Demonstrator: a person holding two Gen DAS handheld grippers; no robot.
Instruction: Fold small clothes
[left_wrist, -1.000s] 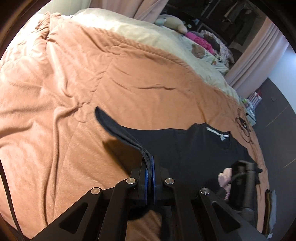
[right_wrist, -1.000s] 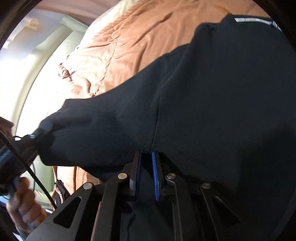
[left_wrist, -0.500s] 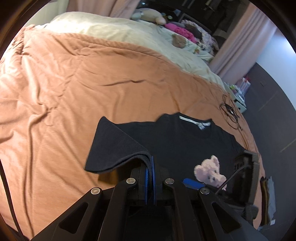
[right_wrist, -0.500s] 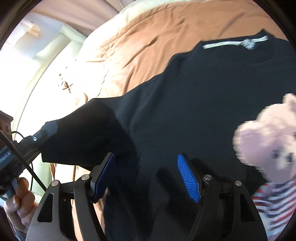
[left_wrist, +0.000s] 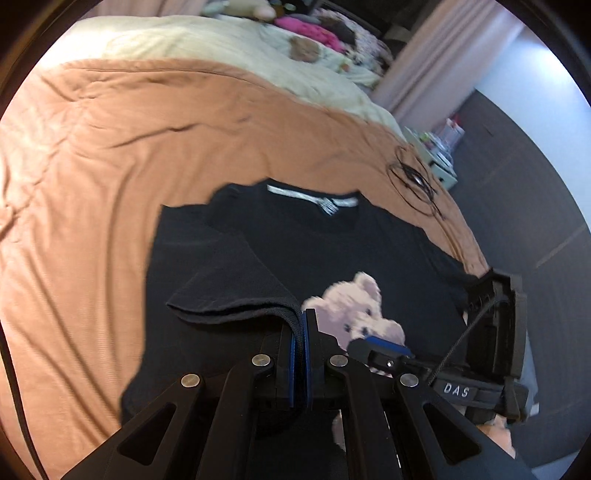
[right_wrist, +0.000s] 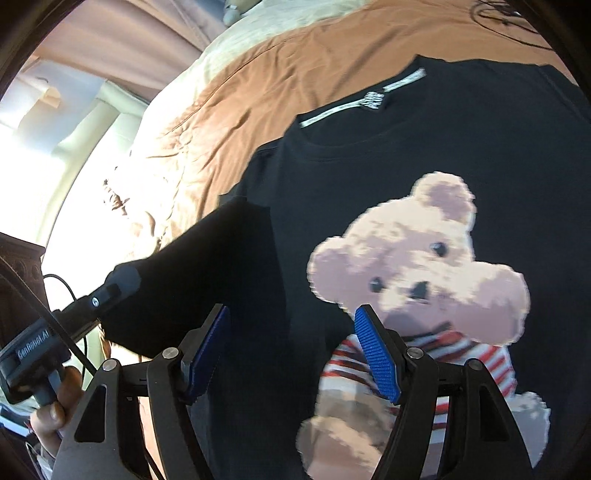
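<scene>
A small black T-shirt (left_wrist: 317, 251) with a teddy-bear print (right_wrist: 417, 280) lies face up on the orange bed cover (left_wrist: 92, 177). My left gripper (left_wrist: 303, 317) is shut on the hem of the shirt's left sleeve (left_wrist: 236, 295) and holds it folded over the shirt's body. In the right wrist view the left gripper (right_wrist: 110, 291) shows at the left with the sleeve (right_wrist: 207, 273). My right gripper (right_wrist: 291, 321) is open and empty, just above the shirt beside the bear. It also shows in the left wrist view (left_wrist: 384, 345).
A cream blanket (left_wrist: 221, 48) with soft toys and clothes (left_wrist: 306, 26) covers the far end of the bed. A coiled black cable (left_wrist: 413, 181) lies on the cover beyond the shirt's right shoulder. The bed's right edge drops to a dark floor (left_wrist: 517, 184).
My left gripper has carried the sleeve rightwards over the shirt's body. My right gripper has opened, let go of the shirt and moved over the bear print.
</scene>
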